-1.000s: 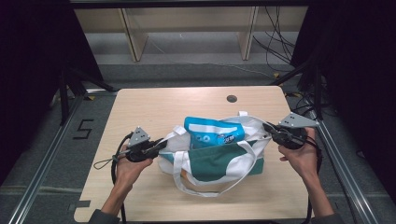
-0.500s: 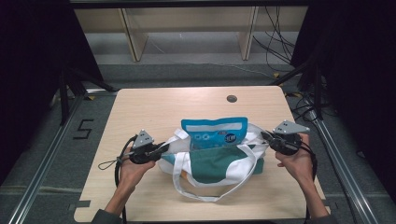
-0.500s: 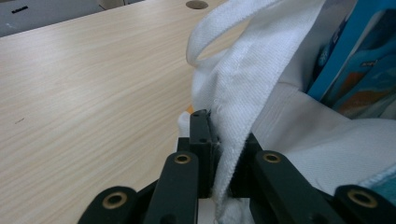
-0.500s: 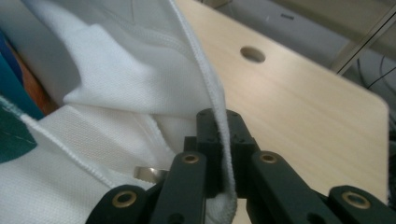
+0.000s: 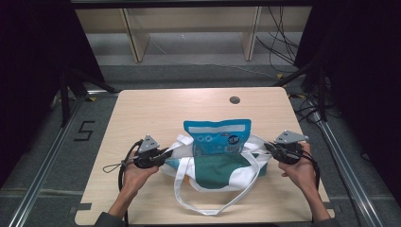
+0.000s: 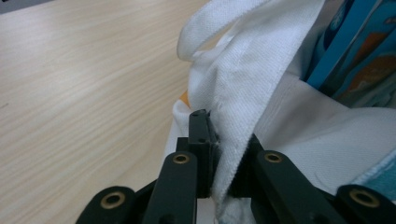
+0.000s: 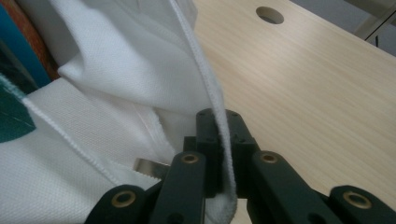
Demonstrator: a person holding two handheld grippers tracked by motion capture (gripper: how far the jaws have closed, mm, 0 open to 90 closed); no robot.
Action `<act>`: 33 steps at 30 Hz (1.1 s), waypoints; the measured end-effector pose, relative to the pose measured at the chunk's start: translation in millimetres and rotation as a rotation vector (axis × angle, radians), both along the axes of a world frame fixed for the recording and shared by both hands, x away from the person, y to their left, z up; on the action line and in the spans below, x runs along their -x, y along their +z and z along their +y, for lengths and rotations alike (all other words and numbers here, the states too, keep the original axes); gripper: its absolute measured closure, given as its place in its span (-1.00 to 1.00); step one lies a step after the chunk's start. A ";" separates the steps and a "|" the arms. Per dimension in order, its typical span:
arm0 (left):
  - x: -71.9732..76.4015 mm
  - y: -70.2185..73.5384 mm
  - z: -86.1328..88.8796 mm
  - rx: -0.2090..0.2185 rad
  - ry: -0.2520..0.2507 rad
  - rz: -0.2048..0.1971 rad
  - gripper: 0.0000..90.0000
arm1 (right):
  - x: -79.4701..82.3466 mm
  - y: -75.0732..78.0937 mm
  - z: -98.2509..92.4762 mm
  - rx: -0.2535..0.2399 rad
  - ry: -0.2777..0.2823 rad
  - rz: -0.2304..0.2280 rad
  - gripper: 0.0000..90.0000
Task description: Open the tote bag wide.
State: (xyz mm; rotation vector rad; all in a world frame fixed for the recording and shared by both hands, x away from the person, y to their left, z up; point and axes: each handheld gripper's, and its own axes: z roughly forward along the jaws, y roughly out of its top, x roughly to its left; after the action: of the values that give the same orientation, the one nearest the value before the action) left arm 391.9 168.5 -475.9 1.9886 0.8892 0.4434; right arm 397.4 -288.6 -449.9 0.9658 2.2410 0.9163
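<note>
- White canvas is what we are gripping: left gripper (image 5: 163, 154) and right gripper (image 5: 268, 147), jaws clamped on opposite rim edges of the tote bag (image 5: 222, 171).
- We are keeping both pulls even, so the blue pouch (image 5: 217, 136) stays upright inside.
- White-and-green, it is sitting mid-worktop (image 5: 156, 109), straps trailing forward.

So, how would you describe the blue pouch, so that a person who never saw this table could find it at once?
Look at the light wooden table and find the white and green cloth bag near its front edge, held at each end by a gripper. The blue pouch stands upright out of the bag's open top. It is the only bright blue, printed thing there; everything around it is cloth.
</note>
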 end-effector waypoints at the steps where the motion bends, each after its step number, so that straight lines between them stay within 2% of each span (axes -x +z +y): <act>1: -0.2 -2.4 -0.5 -0.002 0.000 -0.002 0.83 | 0.4 -2.2 1.1 0.003 -0.002 0.007 0.93; 2: -0.2 -4.7 -0.8 -0.026 0.001 0.007 0.83 | 0.1 -4.4 1.3 0.018 0.004 0.009 0.93; 3: -1.6 -6.2 0.2 -0.061 -0.017 0.001 0.82 | 0.7 -7.5 2.7 0.026 0.003 0.040 0.93; 4: -0.7 -9.8 -2.2 -0.064 -0.006 0.017 0.82 | 0.2 -9.4 3.5 0.025 -0.002 0.043 0.93; 5: -1.0 -11.7 -3.2 -0.089 -0.012 0.021 0.82 | -1.5 -12.1 3.2 0.038 0.013 0.044 0.93; 6: -3.2 -14.4 -2.3 -0.112 -0.034 0.007 0.82 | -2.7 -15.0 4.1 0.033 0.019 0.055 0.93; 10: -5.1 -22.2 -3.7 -0.075 -0.013 0.049 0.81 | -4.1 -23.7 2.8 0.034 0.011 0.106 0.93; 11: -4.6 -23.7 -4.9 -0.079 -0.009 0.045 0.81 | -4.7 -26.2 2.2 0.028 0.012 0.117 0.93; 12: -5.8 -25.3 -4.1 -0.093 -0.027 0.034 0.81 | -5.0 -29.0 1.9 0.020 0.009 0.130 0.93; 13: -5.4 -27.6 -4.4 -0.086 -0.023 0.044 0.81 | -5.6 -33.3 2.1 0.023 0.011 0.138 0.93; 14: -6.1 -29.0 -4.3 -0.101 -0.025 0.041 0.81 | -5.1 -38.1 3.5 0.023 0.007 0.155 0.94; 15: -6.2 -31.2 -4.3 -0.108 -0.028 0.050 0.81 | -5.2 -41.1 3.6 0.031 0.012 0.153 0.94; 16: -5.9 -33.5 -6.1 -0.083 -0.012 0.057 0.82 | -4.4 -43.7 4.8 0.021 0.006 0.153 0.94; 17: -6.6 -35.9 -5.5 -0.078 -0.015 0.058 0.82 | -4.0 -43.6 4.3 0.035 0.010 0.144 0.94; 18: -6.1 -37.5 -6.2 -0.054 0.005 0.078 0.82 | -3.8 -44.2 4.6 0.028 0.007 0.145 0.94; 21: -6.7 -35.8 -3.0 -0.024 0.008 0.100 0.80 | -3.6 -43.9 3.7 0.014 -0.002 0.148 0.93; 22: -7.4 -33.7 -1.3 -0.018 0.011 0.101 0.75 | -3.1 -43.7 3.8 0.004 -0.014 0.146 0.88; 23: -6.8 -30.1 -0.2 -0.015 0.029 0.112 0.62 | -2.4 -42.1 3.5 0.009 -0.026 0.140 0.75; 24: -6.6 -25.4 2.0 -0.044 0.049 0.105 0.44 | -2.9 -39.4 2.7 0.026 -0.040 0.120 0.54; 25: -5.9 -19.4 4.0 -0.060 0.059 0.122 0.29 | -3.2 -36.0 1.6 0.029 -0.071 0.114 0.35; 26: -4.8 -13.8 4.4 -0.051 0.054 0.117 0.17 | -3.5 -31.5 0.5 -0.003 -0.108 0.123 0.26; 27: -3.3 -8.5 4.3 -0.051 0.050 0.115 0.06 | -4.9 -26.2 -3.7 -0.025 -0.101 0.115 0.22; 28: -1.6 -0.9 2.9 -0.024 0.040 0.100 -0.01 | -3.7 -21.4 -4.9 -0.069 -0.106 0.114 0.19; 29: -1.0 6.4 1.7 -0.027 0.041 0.080 -0.10 | -2.8 -12.4 -7.8 -0.116 -0.085 0.086 0.16; 30: 0.5 12.7 -0.7 -0.017 0.049 0.067 -0.16 | -0.3 -4.0 -8.6 -0.143 -0.083 0.077 0.10; 31: 1.7 19.4 -2.8 -0.009 0.028 0.059 -0.18 | 2.4 3.8 -10.2 -0.143 -0.077 0.048 0.06; 32: 3.3 25.2 -6.3 -0.004 0.005 0.037 -0.18 | 6.6 12.1 -10.3 -0.173 -0.072 0.040 0.03; 33: 4.8 30.4 -10.8 -0.006 -0.010 0.020 -0.18 | 13.1 19.9 -8.3 -0.229 -0.066 0.060 0.04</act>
State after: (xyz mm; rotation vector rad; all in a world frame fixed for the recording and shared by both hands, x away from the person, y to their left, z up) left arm 387.1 157.7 -445.5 2.0058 0.8909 0.4216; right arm 384.3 -296.9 -430.1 1.1753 2.1727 1.1467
